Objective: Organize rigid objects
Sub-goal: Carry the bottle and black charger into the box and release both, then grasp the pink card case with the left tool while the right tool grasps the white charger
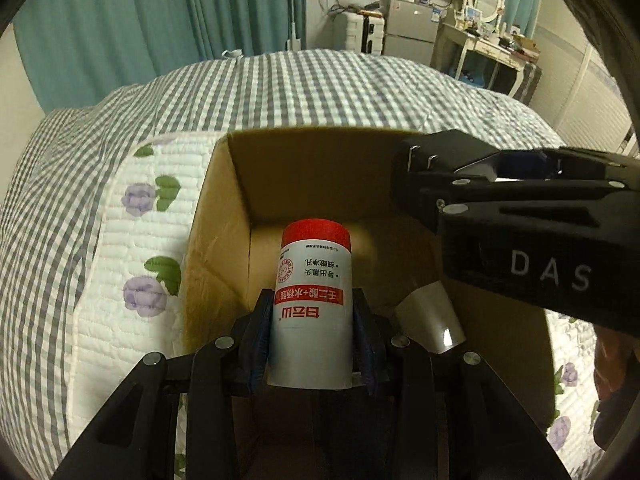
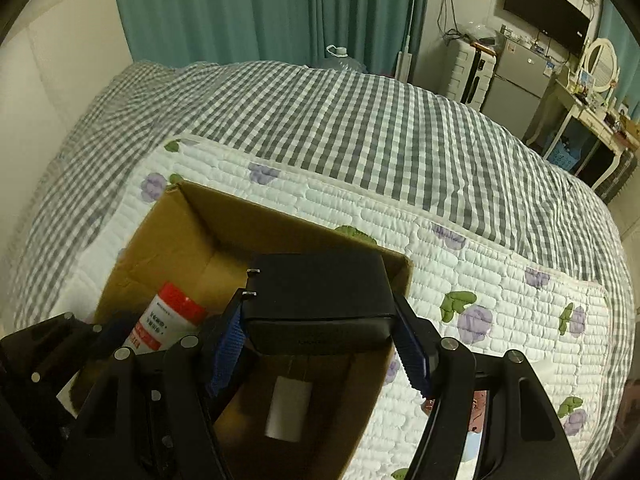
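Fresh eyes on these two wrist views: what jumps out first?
The red-capped white bottle clamped in the left gripper, held over the open cardboard box. Next, the black power adapter with its metal prongs showing, between the jaws of the right gripper above the same box. A white cylinder already lies on the box floor.

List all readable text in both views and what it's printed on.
"DAS": white letters on the right hand-held gripper body, left wrist view.
"白云山": red brand characters, upside down, on the white bottle in the left hand-held gripper.
Red band and small print on the bottle: too blurred to read.
Black charger: faint embossing, unreadable.
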A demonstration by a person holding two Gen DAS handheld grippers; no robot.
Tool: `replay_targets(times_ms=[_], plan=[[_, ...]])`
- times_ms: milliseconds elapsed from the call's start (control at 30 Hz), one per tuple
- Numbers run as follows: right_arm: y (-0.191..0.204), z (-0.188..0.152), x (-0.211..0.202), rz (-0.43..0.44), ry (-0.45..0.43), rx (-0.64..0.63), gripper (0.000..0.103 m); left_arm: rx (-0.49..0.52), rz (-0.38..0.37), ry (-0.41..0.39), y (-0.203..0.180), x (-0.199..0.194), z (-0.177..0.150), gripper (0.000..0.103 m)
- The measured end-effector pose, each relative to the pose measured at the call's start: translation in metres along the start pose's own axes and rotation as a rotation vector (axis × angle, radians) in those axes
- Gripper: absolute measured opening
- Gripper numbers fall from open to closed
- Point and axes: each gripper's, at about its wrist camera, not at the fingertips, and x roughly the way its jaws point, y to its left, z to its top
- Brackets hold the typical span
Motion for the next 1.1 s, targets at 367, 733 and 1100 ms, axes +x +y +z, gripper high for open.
replay_targets(times_ms=[367,733,1100], plan=[[-0.035,-0.001,-0.064,-0.02,-0.071,0.069,0.084,-0.012,0.084,-0.026,-0.009,-0.038,0.001,0.062],[-0.118,-0.055,-0.168,-0.151,-0.122,0.15,0.09,0.014,0.058,-0.161,-0.068,-0.129,0.016,0.065],[-0.195,-0.114,-0.232,-0.234,-0.163,0.219,0.09,0.076,0.008,-0.174,-0.155,-0.146,0.012,0.066]])
